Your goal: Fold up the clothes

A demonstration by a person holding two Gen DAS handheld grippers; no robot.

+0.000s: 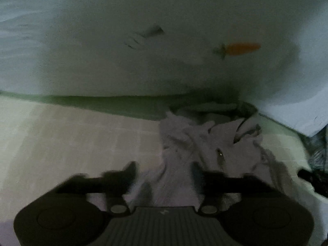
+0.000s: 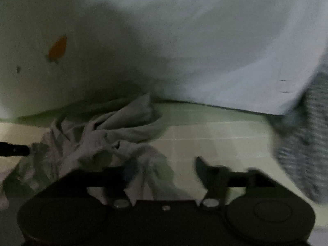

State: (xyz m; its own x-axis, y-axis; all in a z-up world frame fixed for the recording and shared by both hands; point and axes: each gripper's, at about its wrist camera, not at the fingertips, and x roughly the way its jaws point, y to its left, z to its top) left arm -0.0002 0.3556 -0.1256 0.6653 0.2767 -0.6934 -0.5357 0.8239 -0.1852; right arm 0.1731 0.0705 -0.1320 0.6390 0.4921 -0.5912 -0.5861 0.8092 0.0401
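Note:
A crumpled pale grey garment (image 1: 205, 139) lies in a heap on the checked bed sheet (image 1: 71, 139). My left gripper (image 1: 164, 170) hangs just over its near edge. Its jaws stand wide apart with cloth lying between and under them, and the pads do not press on it. In the right wrist view the same garment (image 2: 98, 139) sits left of centre. My right gripper (image 2: 163, 169) is open there, its left finger over the cloth's edge and its right finger over bare sheet (image 2: 215, 141). The light is dim and both views are blurred.
A large white pillow or duvet with an orange carrot print (image 1: 242, 49) rises right behind the garment and fills the back. A grey patterned knit fabric (image 2: 303, 133) lies at the right. A black tip of the other gripper (image 2: 14, 148) shows at the left edge.

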